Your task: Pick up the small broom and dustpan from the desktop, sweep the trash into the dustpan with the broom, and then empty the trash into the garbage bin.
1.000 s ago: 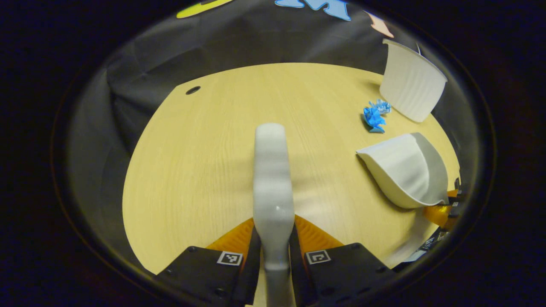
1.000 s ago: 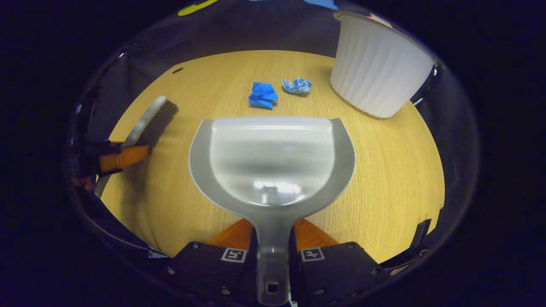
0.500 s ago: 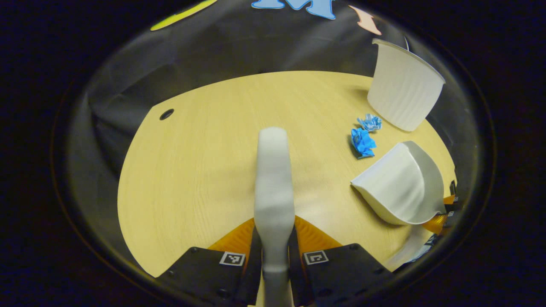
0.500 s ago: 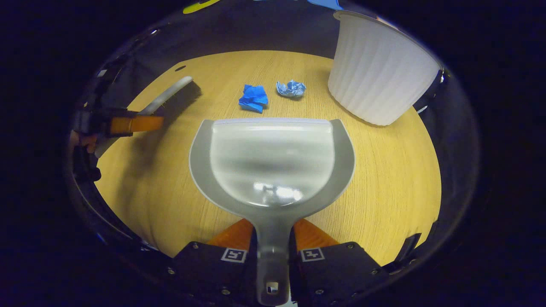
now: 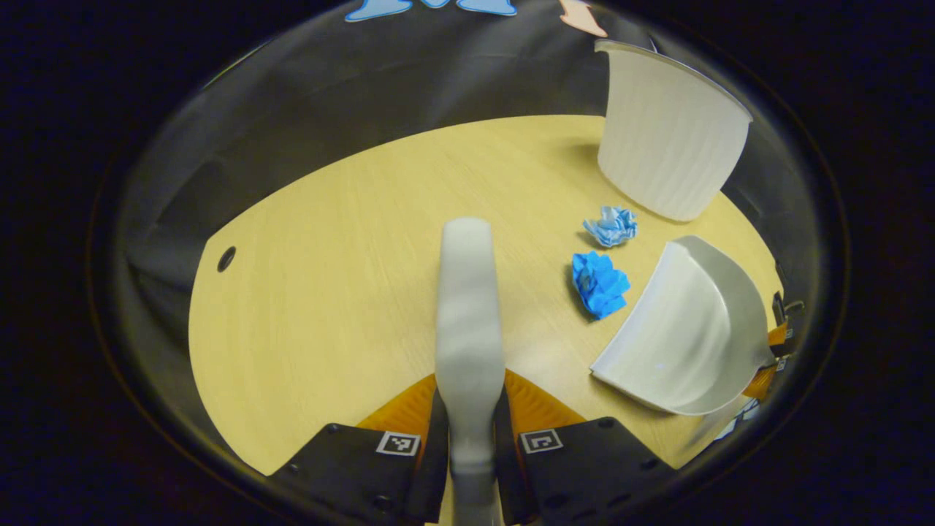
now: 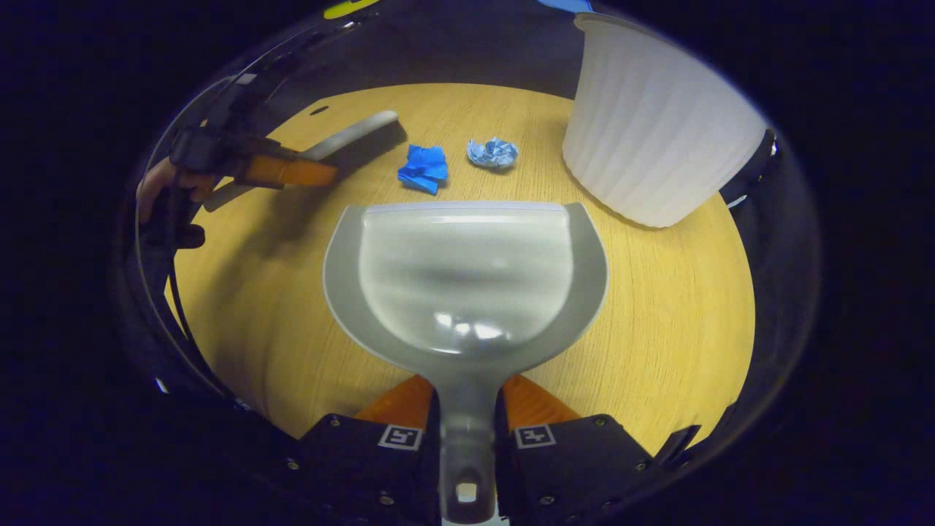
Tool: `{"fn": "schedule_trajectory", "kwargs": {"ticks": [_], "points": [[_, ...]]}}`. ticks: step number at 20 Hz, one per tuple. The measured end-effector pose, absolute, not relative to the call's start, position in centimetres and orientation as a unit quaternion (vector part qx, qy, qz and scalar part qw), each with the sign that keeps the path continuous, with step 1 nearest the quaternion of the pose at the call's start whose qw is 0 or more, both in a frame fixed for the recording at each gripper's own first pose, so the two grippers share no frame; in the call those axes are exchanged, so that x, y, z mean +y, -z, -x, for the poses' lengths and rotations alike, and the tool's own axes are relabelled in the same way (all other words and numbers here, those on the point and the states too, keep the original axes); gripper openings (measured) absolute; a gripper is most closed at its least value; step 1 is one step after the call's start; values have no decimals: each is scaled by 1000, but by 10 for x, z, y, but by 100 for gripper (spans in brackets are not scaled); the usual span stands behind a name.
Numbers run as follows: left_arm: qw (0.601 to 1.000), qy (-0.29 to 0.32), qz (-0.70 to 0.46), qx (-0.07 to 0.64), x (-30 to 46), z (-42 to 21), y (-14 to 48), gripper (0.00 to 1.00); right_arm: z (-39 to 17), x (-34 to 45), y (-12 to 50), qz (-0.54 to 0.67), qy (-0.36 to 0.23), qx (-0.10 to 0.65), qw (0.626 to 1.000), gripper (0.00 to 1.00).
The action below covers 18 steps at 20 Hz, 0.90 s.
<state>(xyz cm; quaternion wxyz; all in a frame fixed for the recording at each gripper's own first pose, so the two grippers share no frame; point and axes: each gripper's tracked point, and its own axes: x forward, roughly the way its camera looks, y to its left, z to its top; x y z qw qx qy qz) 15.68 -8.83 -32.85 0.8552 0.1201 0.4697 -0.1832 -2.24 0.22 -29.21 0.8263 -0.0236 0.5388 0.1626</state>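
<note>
My left gripper (image 5: pixel 469 409) is shut on the grey small broom (image 5: pixel 467 307), which sticks out ahead over the wooden desktop (image 5: pixel 329 292). My right gripper (image 6: pixel 467 416) is shut on the handle of the grey dustpan (image 6: pixel 467 277), whose open lip faces the trash. A dark blue crumpled paper (image 6: pixel 422 166) and a pale blue crumpled paper (image 6: pixel 493 152) lie just beyond the lip. In the left gripper view the dustpan (image 5: pixel 687 336) is at the right, with the dark blue paper (image 5: pixel 599 283) and the pale one (image 5: pixel 611 225) beside it. In the right gripper view the broom (image 6: pixel 343 139) reaches in from the left, close to the dark blue paper.
A white ribbed garbage bin (image 6: pixel 650 131) stands on the desktop at the far right, behind the trash; in the left gripper view the bin (image 5: pixel 665 131) is at the upper right. A cable hole (image 5: pixel 226 258) is near the desktop's left edge. A hand (image 6: pixel 157 190) holds the left gripper.
The broom has swung toward the trash, its head now close to the dark blue paper. The dustpan has edged forward, closer to the papers and bin.
</note>
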Motion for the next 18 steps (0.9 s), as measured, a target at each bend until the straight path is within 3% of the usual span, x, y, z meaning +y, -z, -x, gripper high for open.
{"fn": "schedule_trajectory", "kwargs": {"ticks": [4,5,6,9,11,18], "points": [[847,216,-140,464,-120,-175,328,34,13,-4,291,22,-170,540,824,31],[845,226,-145,462,-127,-178,327,38,13,-6,289,23,-172,540,824,31],[843,237,-150,460,-133,-181,326,33,12,-7,288,24,-174,541,823,31],[831,270,-169,456,-154,-187,328,34,11,-10,289,25,-183,543,819,31],[820,296,-177,457,-169,-184,326,39,12,-10,289,24,-188,546,816,31],[780,374,-181,468,-208,-153,301,36,13,-11,288,25,-201,543,815,31]]}}
